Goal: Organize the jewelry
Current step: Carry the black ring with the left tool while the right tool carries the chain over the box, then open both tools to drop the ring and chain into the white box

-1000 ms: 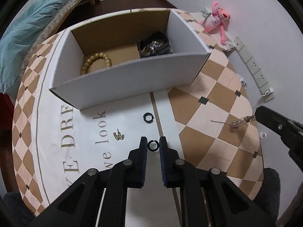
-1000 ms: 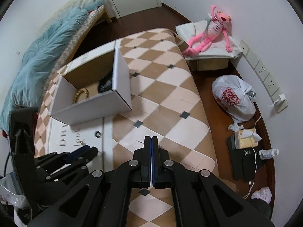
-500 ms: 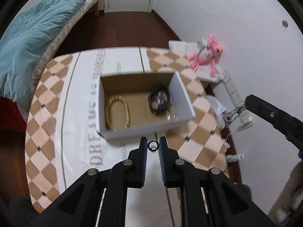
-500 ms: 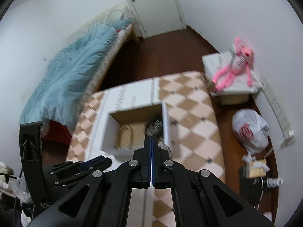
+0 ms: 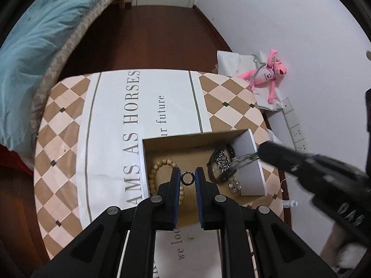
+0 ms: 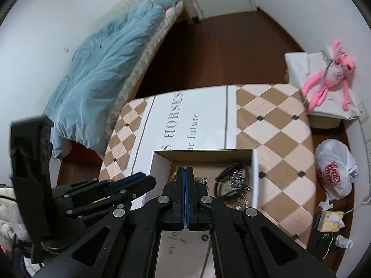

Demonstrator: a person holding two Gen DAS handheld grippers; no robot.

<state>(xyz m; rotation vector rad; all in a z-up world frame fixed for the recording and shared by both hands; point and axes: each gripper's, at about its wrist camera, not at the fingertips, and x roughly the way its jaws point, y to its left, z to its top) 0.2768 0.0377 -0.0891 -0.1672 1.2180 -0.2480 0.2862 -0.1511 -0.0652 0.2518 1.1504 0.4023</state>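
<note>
Cardboard, white outside and brown inside, makes up the open box (image 5: 251, 162), which a second ago lay well ahead of both grippers and now sits directly beneath them; both loads have been lifted off the checked tablecloth (image 5: 69, 120) and carried over it, so each pick looks done and only the release remains. The left gripper (image 5: 187, 178) hovers over the middle of the box floor with its blue pads clamped on a small dark ring (image 5: 187, 178). The right gripper (image 6: 185, 180) shows its pads pressed together on a sparkly chain (image 5: 243, 159), which trails from its tip across the box's right wall, just above the dark bracelet (image 5: 220, 164). A wooden bead bracelet (image 5: 162, 169) lies below and left of the left gripper. Bare cardboard under the ring leaves room for a straight drop. The chain is the tighter case: it straddles the wall's top edge and would need to shift leftward before letting go. One more ring (image 6: 205, 238) remains on the cloth behind the box, under the right gripper
</note>
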